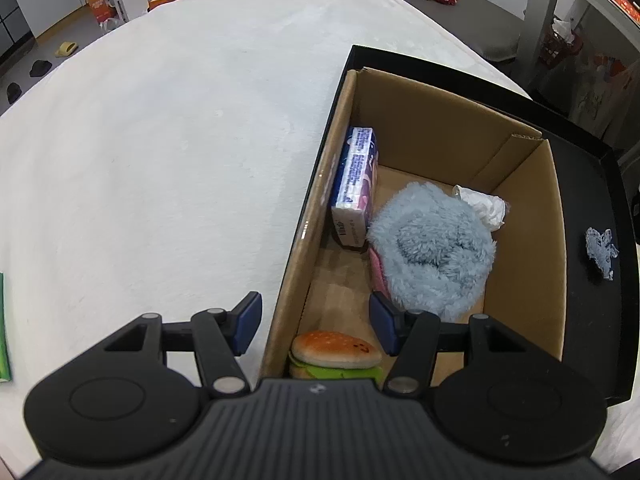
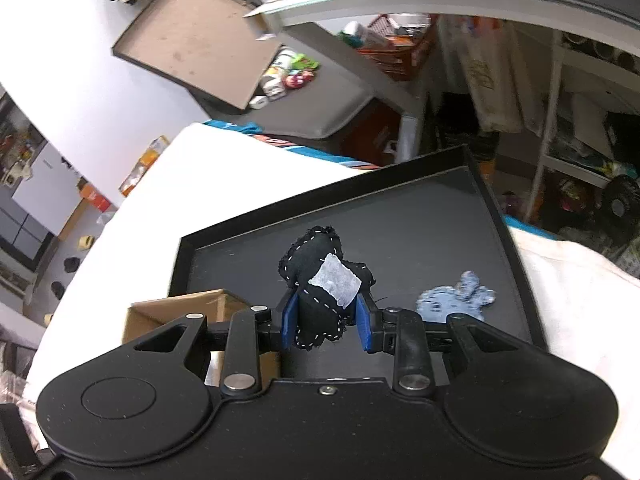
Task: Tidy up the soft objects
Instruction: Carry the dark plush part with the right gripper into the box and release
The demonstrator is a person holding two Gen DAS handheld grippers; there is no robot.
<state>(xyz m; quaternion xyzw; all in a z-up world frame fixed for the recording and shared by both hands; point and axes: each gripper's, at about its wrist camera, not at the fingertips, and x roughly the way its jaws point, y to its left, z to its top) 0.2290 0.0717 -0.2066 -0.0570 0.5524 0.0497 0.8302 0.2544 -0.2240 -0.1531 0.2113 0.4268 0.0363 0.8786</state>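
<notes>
left gripper (image 1: 316,326): fingers spread wide, nothing between them; straddles the box's left wall, one blue pad over the cloth, the other over the box interior
right gripper (image 2: 326,322): clamped on black stitched plush (image 2: 322,280), held above the tray; white patch on the plush faces the camera
cardboard box (image 1: 532,216): open top, sits in the left part of black tray (image 1: 596,240); left wall runs along the tray's left rim
box contents: tissue pack (image 1: 356,184) on edge against left wall; blue fluffy plush (image 1: 432,248) centre, over something pink; crumpled white tissue (image 1: 484,202) at back; burger plush (image 1: 336,354) in near left corner
free room in box: bare floor strip along left wall between burger and tissue pack; right side bare
blue denim plush (image 2: 456,296): flat on tray floor right of the box, apart from it
white tablecloth (image 1: 160,140): wide bare area left of box; green item at far left edge, partly cut off
</notes>
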